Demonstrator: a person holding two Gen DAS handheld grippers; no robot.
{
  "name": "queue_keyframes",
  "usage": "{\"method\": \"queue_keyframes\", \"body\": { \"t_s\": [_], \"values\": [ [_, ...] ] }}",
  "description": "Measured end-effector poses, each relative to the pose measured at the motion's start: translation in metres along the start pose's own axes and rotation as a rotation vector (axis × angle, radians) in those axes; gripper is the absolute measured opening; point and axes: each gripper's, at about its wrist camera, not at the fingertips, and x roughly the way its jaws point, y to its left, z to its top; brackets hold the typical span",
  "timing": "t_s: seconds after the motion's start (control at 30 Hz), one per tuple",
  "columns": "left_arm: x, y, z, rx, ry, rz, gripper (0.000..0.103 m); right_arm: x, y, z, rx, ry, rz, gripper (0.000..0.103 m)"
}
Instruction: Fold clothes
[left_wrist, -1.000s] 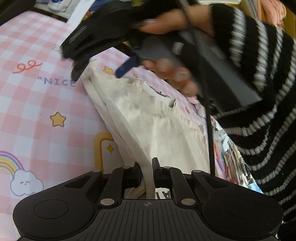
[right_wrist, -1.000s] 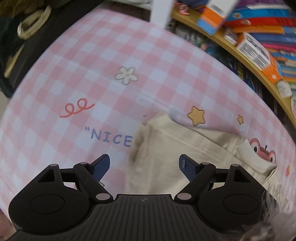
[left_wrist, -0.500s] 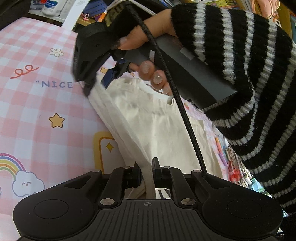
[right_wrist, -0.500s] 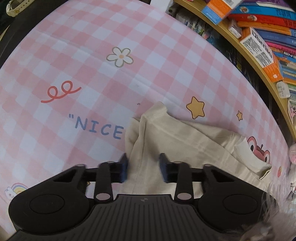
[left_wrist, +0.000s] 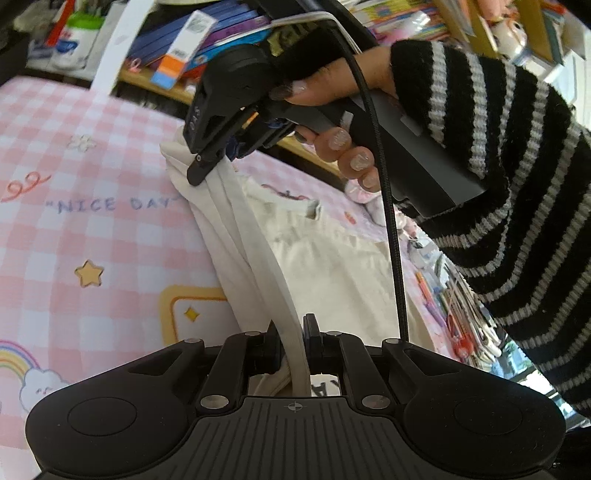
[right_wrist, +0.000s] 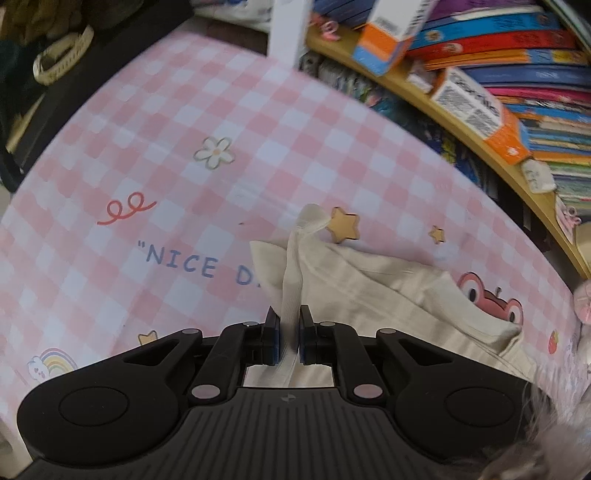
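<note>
We see the garment (left_wrist: 332, 258) lying on the tablecloth (left_wrist: 92, 229), w/ its bulk to the right of the "NICE DAY" lettering (left_wrist: 114, 203). Left gripper (left_wrist: 293, 332) sits nearest us in the left wrist view, a fold of the garment between its fingers. Right gripper (left_wrist: 207, 162) is beyond it, over the garment's far edge, which rises into it, closing on the cloth. In the right wrist view, a star print (right_wrist: 345, 223) lies just beyond the garment, flower print (right_wrist: 214, 151) farther back-left. Bookshelf (right_wrist: 480, 122) runs behind the tablecloth's far right edge.
</note>
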Motion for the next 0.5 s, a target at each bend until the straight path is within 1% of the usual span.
{"method": "queue_keyframes", "body": {
  "t_s": [0.07, 0.33, 0.5],
  "values": [
    [0.006, -0.004, 0.006, 0.016, -0.005, -0.004, 0.009, -0.008, -0.010, -0.005, 0.015, -0.018, 0.006, 0.008],
    [0.012, -0.041, 0.009, 0.057, -0.026, -0.021, 0.009, -0.031, -0.048, -0.025, 0.038, -0.079, 0.021, 0.008],
    [0.029, -0.065, 0.011, 0.078, -0.035, -0.017, 0.009, -0.040, -0.075, -0.039, 0.039, -0.108, 0.044, 0.008]
  ]
}}
